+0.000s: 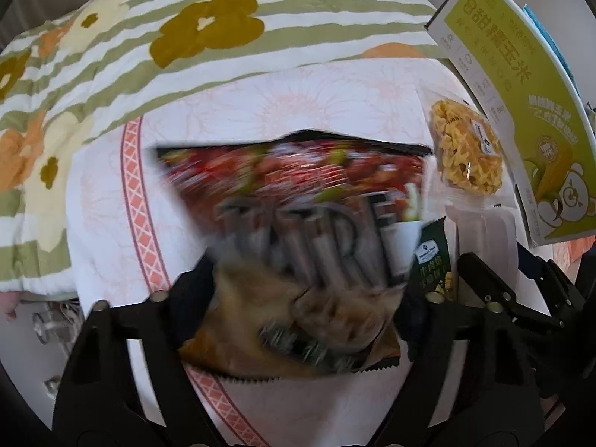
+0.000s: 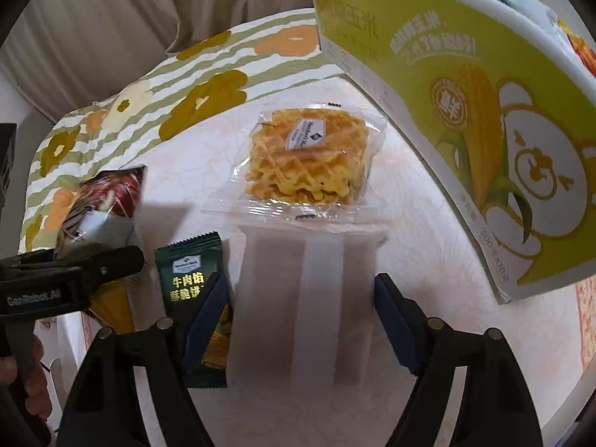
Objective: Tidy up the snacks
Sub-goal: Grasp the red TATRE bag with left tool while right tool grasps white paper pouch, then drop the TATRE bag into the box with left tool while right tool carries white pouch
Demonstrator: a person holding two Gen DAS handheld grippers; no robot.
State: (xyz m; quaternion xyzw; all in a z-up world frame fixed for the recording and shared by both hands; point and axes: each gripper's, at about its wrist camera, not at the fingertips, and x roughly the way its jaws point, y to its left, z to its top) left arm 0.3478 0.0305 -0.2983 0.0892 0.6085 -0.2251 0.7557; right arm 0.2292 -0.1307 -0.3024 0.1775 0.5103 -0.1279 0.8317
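Observation:
My left gripper is shut on a red and orange snack bag, blurred by motion, held just above the white cloth; the bag also shows in the right wrist view. My right gripper is open, its blue-padded fingers on either side of a white frosted packet lying on the cloth. A dark green biscuit packet lies left of it, partly under the left finger. A clear pack of yellow waffle crisps lies beyond the white packet. The green corn box stands at the right.
A white tablecloth with a pink border covers the surface. A green-striped floral quilt lies behind it. The left gripper shows at the left in the right wrist view. More packets peek above the corn box rim.

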